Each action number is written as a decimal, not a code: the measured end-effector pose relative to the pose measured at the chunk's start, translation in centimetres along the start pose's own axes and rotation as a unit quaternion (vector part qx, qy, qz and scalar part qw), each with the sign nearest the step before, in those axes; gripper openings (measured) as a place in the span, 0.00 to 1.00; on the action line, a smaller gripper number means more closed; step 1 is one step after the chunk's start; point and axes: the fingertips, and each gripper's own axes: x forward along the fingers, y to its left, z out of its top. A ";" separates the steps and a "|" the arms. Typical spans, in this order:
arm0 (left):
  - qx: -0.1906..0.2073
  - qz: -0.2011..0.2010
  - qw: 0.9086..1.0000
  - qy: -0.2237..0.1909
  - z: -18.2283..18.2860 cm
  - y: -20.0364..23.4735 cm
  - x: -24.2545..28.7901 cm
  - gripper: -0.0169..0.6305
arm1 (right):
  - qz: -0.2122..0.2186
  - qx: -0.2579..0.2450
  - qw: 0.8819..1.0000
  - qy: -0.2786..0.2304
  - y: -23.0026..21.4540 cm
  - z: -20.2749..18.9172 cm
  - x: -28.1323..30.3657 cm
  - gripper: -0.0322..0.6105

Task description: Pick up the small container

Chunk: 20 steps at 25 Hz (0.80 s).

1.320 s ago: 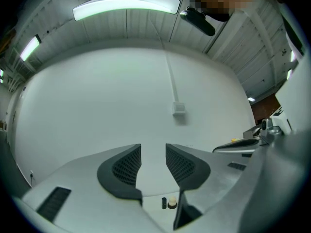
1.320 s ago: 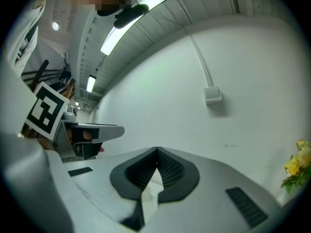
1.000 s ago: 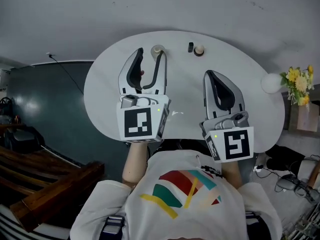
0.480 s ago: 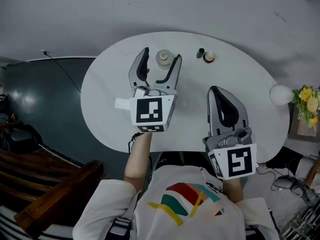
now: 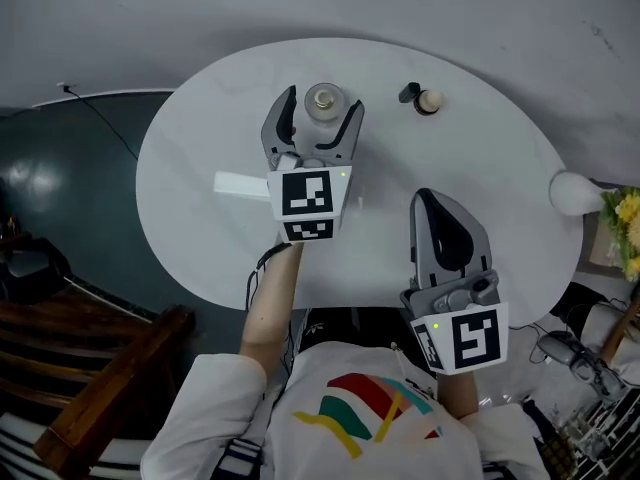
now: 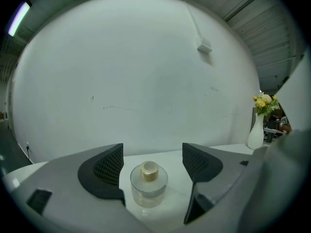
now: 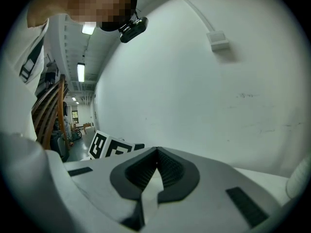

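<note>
The small container (image 5: pixel 322 101), a clear glass jar with a gold cap, stands upright at the far side of the white oval table (image 5: pixel 200 138). My left gripper (image 5: pixel 321 105) is open, and its jaws have just been opening. They now flank the jar without touching it. In the left gripper view the container (image 6: pixel 148 184) sits between the dark pads (image 6: pixel 104 172), slightly nearer the left one, inside my left gripper (image 6: pixel 151 154). My right gripper (image 5: pixel 427 201) hangs shut and empty over the table's near right part, and the right gripper (image 7: pixel 156 160) shows its jaws pressed together.
A small black piece (image 5: pixel 408 93) and a round cork-coloured knob (image 5: pixel 429 100) lie at the table's far right. A white vase (image 5: pixel 568 192) with yellow flowers (image 5: pixel 628 220) stands off the right edge. A wooden bench (image 5: pixel 100 388) is at the lower left.
My left gripper has moved forward and down to the jar while its jaws spread wide around it. My right gripper has sunk lower and stayed shut.
</note>
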 end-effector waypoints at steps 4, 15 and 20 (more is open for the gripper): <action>-0.005 0.001 1.000 0.016 -2.1 0.7 1.4 0.58 | 0.005 0.000 1.000 0.017 0.4 -1.5 0.6 0.07; -0.006 -0.010 0.999 0.038 -5.0 1.2 3.7 0.58 | -0.003 -0.009 0.999 0.032 -0.3 -2.9 2.0 0.07; -0.002 -0.015 0.999 0.050 -6.1 1.1 4.1 0.58 | -0.013 -0.013 0.999 0.043 -0.7 -3.7 2.5 0.07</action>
